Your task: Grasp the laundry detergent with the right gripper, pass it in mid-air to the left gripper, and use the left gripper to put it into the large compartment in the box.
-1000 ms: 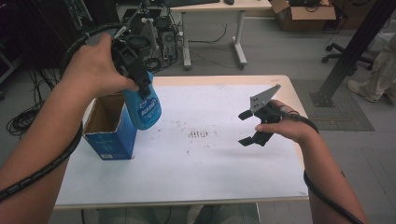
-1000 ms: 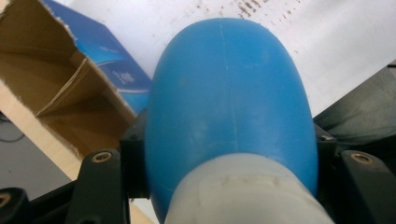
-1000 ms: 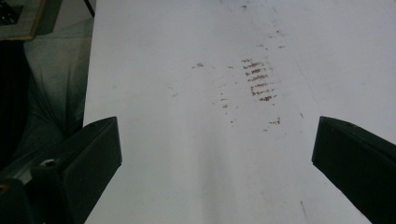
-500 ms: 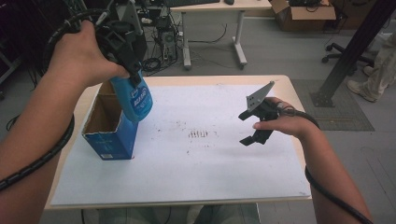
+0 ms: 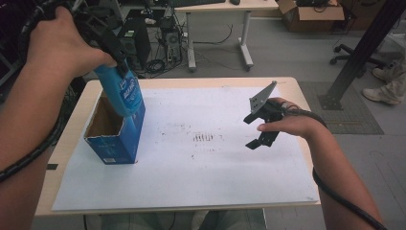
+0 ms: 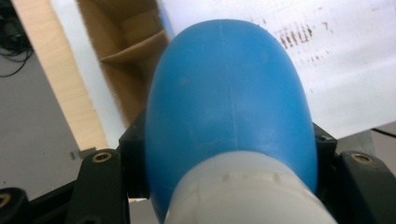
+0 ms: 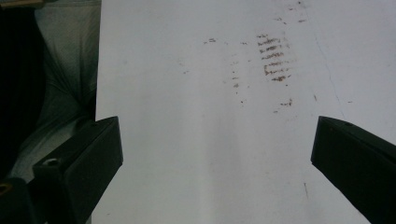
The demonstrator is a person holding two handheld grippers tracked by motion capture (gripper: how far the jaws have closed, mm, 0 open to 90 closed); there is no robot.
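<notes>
A blue plastic bottle (image 5: 122, 94) with a white neck hangs tilted, base down, over the open top of a blue cardboard box (image 5: 115, 141) at the table's left. My left gripper (image 5: 116, 61) is shut on the bottle's upper part. In the left gripper view the bottle (image 6: 229, 93) sits between the jaws of the left gripper (image 6: 229, 156), with the box's brown inside (image 6: 126, 56) beyond it. My right gripper (image 5: 250, 132) hovers open over the right of the white sheet (image 5: 206, 172). In the right gripper view the right gripper (image 7: 217, 149) holds nothing.
Brown smudge marks (image 5: 205, 138) dot the middle of the sheet. The wooden table edge (image 5: 306, 110) runs close to the right hand. Beyond the table stand desks, computer towers (image 5: 139, 38) with cables, and a black post (image 5: 359, 52).
My left gripper has carried the bottle leftward and a little up, from beside the box to over its open top. The right gripper has barely moved.
</notes>
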